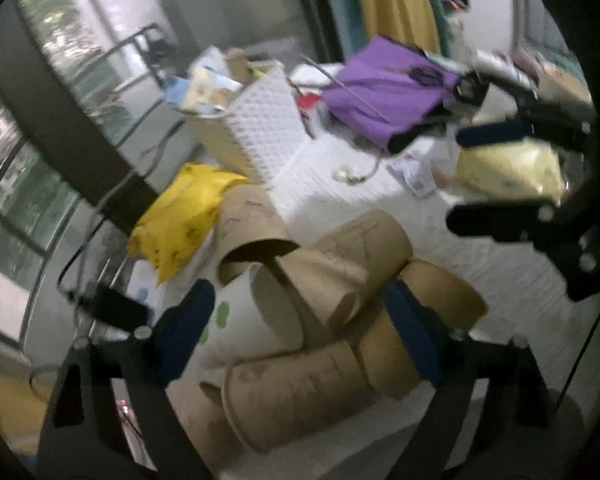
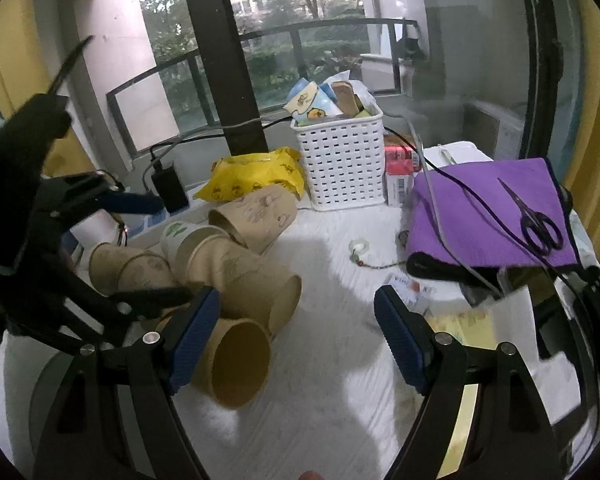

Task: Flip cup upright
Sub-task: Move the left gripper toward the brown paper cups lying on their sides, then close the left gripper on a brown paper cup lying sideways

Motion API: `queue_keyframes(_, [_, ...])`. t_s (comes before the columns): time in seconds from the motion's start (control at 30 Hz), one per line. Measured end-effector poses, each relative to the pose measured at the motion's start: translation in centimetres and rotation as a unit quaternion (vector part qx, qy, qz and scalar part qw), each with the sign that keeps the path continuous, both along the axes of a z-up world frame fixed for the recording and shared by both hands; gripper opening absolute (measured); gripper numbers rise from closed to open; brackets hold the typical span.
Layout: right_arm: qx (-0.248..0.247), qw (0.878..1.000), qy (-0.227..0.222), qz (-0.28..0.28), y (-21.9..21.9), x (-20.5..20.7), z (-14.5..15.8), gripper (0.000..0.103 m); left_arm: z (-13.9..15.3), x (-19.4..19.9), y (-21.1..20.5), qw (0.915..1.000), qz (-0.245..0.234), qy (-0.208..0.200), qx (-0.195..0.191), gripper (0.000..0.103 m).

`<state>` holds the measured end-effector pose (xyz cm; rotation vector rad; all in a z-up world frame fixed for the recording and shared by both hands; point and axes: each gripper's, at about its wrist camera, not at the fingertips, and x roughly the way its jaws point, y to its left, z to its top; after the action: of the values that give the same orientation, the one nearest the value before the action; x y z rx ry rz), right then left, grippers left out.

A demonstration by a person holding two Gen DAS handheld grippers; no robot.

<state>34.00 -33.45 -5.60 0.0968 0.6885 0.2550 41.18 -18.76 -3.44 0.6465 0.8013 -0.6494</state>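
Several brown paper cups lie on their sides in a heap (image 1: 324,280) on the white table, with one white cup with green marks (image 1: 252,320) among them. My left gripper (image 1: 296,336) is open, its jaws on either side of the heap just above it. In the right wrist view the heap (image 2: 236,268) lies at the left, and the nearest brown cup (image 2: 240,364) has its mouth facing me. My right gripper (image 2: 296,344) is open and empty over the white table, its left finger (image 2: 196,336) beside that cup. The left gripper (image 2: 136,252) shows there at the far left. The right gripper (image 1: 496,176) shows at the right of the left wrist view.
A white slotted basket (image 2: 342,160) full of items stands at the back. A yellow packet (image 2: 252,176) lies beside it. A purple cloth (image 2: 488,216) with black scissors (image 2: 534,220) and cables lies at the right. A black charger (image 2: 168,188) sits at the window side.
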Motion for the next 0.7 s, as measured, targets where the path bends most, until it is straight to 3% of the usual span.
queue_keyframes(0.2, [0.013,1.000,0.013,0.002,-1.0,1.5,-0.5,0.082,-1.2,1.7,-1.4,0.9974,-0.056,0.023,0.039,0.083])
queue_keyframes(0.43, [0.030,0.999,0.023,0.007,-1.7,2.0,-1.0,0.082,-2.1,2.5,-2.9,0.9874,-0.123,0.063,0.077,0.083])
queue_keyframes(0.7, [0.042,0.999,0.022,0.003,-2.5,1.7,-0.9,0.082,-2.9,2.7,-4.9,0.9773,-0.157,0.091,0.109,0.083])
